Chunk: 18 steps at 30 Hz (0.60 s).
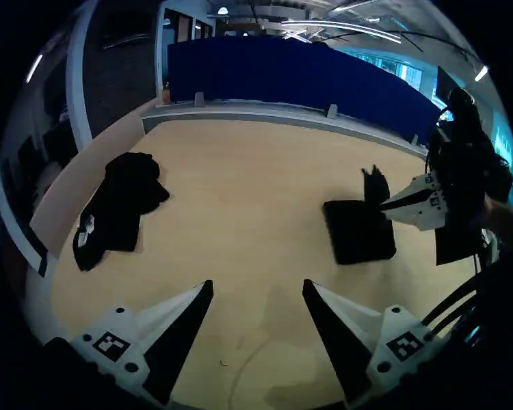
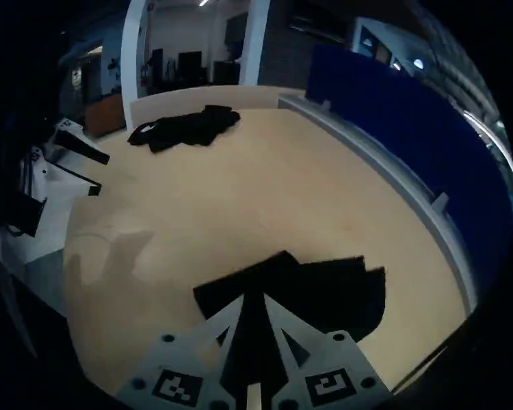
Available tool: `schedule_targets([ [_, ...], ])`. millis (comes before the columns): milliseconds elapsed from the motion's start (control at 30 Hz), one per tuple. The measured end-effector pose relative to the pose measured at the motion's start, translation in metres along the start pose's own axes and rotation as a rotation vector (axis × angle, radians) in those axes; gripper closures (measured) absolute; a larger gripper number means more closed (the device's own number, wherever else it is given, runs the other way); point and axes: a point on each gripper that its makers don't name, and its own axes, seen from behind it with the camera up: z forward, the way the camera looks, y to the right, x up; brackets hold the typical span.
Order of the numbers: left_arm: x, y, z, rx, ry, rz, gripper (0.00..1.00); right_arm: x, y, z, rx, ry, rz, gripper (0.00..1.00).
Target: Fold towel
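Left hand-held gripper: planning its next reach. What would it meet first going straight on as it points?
Likely nothing: the left hand-held gripper points across bare table, between the crumpled black cloth and folded towel; the blue partition stands beyond.

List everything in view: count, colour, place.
table: one, light wood, under everything
towel: one, black, folded, on the table's right side in the left gripper view
cloth pile: one, black, crumpled, at the table's left edge in that view
partition: one, blue, along the table's far side
left gripper: one, white with black fingers, open over bare table
right gripper: one, white with black fingers, shut on the towel's edge
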Motion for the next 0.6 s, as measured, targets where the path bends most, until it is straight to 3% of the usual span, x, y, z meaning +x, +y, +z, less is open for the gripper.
schedule_targets([
  [200, -0.004, 0.000, -0.002, 0.000, -0.001, -0.014, 0.03, -0.022, -0.032, 0.036, 0.058, -0.058, 0.038, 0.95],
  [367, -0.004, 0.000, -0.003, -0.004, 0.004, -0.011, 0.03, -0.026, -0.036, 0.039, 0.063, -0.064, 0.054, 0.91],
  [467, -0.003, -0.001, -0.002, -0.006, 0.004, -0.007, 0.03, -0.023, -0.036, 0.036, 0.065, -0.054, 0.063, 0.79],
  [533, -0.003, -0.002, -0.002, -0.006, 0.003, -0.004, 0.02, -0.020, -0.035, 0.033, 0.063, -0.044, 0.066, 0.62],
  [600, -0.003, -0.002, -0.001, -0.006, 0.003, 0.000, 0.03, -0.017, -0.033, 0.029, 0.057, -0.034, 0.067, 0.53],
])
